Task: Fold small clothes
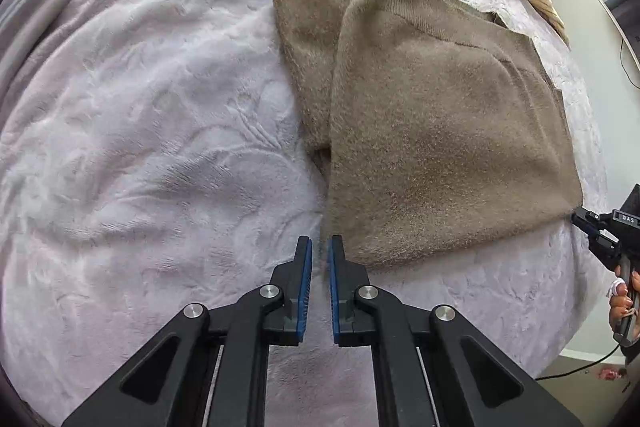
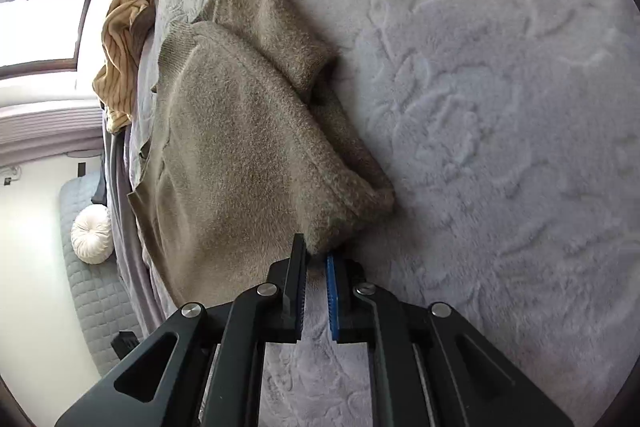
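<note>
The fuzzy taupe sweater (image 1: 440, 115) is lying half-folded on the pale blanket (image 1: 140, 127), its near corners sitting pinched between the closed left gripper (image 1: 320, 247) and right gripper (image 2: 318, 255), so both should be lifting evenly together.

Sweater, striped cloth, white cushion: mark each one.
Sweater (image 1: 440, 131): left wrist view, middle of the top folded layer.
Striped cloth (image 2: 124, 27): right wrist view, its bunched middle.
White cushion (image 2: 92, 233): right wrist view, its centre.
</note>
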Motion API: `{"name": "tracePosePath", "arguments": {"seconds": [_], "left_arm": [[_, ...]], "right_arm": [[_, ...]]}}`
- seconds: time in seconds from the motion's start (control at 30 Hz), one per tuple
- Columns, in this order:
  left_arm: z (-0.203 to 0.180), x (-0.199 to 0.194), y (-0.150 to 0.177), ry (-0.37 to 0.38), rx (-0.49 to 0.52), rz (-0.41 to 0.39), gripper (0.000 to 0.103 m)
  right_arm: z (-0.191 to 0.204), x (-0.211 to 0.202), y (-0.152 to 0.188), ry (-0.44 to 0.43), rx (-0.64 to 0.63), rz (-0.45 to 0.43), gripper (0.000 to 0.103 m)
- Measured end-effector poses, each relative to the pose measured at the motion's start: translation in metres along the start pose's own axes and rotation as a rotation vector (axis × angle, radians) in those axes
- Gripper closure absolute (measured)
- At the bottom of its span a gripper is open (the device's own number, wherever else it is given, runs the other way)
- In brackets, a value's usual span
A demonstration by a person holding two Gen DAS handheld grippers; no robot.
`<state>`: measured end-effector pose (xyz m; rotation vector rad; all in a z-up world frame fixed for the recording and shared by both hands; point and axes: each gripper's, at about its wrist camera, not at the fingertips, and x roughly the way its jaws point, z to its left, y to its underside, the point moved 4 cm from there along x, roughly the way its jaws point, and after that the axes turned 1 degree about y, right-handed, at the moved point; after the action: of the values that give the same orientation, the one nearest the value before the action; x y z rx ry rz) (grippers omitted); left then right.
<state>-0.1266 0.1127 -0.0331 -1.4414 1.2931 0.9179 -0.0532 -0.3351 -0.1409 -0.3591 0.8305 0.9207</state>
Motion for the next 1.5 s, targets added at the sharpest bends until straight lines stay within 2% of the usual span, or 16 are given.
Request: {"name": "tracePosePath", "arguments": {"seconds": [0.13,0.2,0.33,0.4,0.57,0.67,0.7,0.87,0.97,1.2,1.27,1.33,1.37,1.4,1.5], "left_arm": [[0.002,-0.030,-0.035,-0.008,-0.019,-0.091,0.095],[-0.007,-0.031,-0.066,0.005,-0.007,-0.143,0.095],[-0.039,-0.007,-0.132,0.010,0.022,-0.207,0.095],[-0.055,0.010,-0.155,0.010,0.030,-0.213,0.095],[-0.059,0.051,-0.184,-0.106,-0.005,-0.190,0.095],[-0.048,0.072,-0.185,-0.105,-0.039,-0.167,0.095],[-0.047,0.076,-0.186,-0.104,-0.038,-0.161,0.095],[-0.044,0.072,-0.190,-0.097,-0.046,-0.164,0.095],[-0.040,0.061,-0.187,-0.097,-0.055,-0.168,0.095],[-0.045,0.044,-0.168,-0.133,-0.022,-0.148,0.095],[-0.043,0.041,-0.157,-0.149,-0.021,-0.136,0.095],[-0.042,0.042,-0.147,-0.162,-0.021,-0.121,0.095],[-0.040,0.041,-0.142,-0.165,-0.023,-0.114,0.095],[-0.039,0.042,-0.137,-0.166,-0.026,-0.106,0.095],[-0.037,0.038,-0.121,-0.159,-0.037,-0.093,0.095]], "right_arm": [[0.027,-0.037,0.001,0.054,-0.140,-0.099,0.090],[0.052,-0.036,-0.015,0.047,-0.217,-0.124,0.090],[0.092,-0.003,-0.062,0.014,-0.286,-0.115,0.090],[0.111,0.019,-0.082,-0.010,-0.294,-0.092,0.090],[0.144,0.065,-0.116,-0.004,-0.354,-0.068,0.090],[0.147,0.085,-0.131,0.043,-0.404,-0.076,0.090],[0.144,0.090,-0.136,0.057,-0.410,-0.079,0.094],[0.124,0.084,-0.163,0.025,-0.303,-0.132,0.098],[0.117,0.070,-0.175,0.029,-0.248,-0.165,0.093],[0.120,0.043,-0.153,0.026,-0.280,-0.159,0.089],[0.121,0.040,-0.137,0.018,-0.289,-0.147,0.084],[0.120,0.038,-0.120,0.020,-0.298,-0.133,0.060],[0.121,0.038,-0.110,0.015,-0.305,-0.126,0.055],[0.122,0.037,-0.100,0.009,-0.312,-0.119,0.052],[0.126,0.039,-0.073,-0.008,-0.331,-0.090,0.051]]}}
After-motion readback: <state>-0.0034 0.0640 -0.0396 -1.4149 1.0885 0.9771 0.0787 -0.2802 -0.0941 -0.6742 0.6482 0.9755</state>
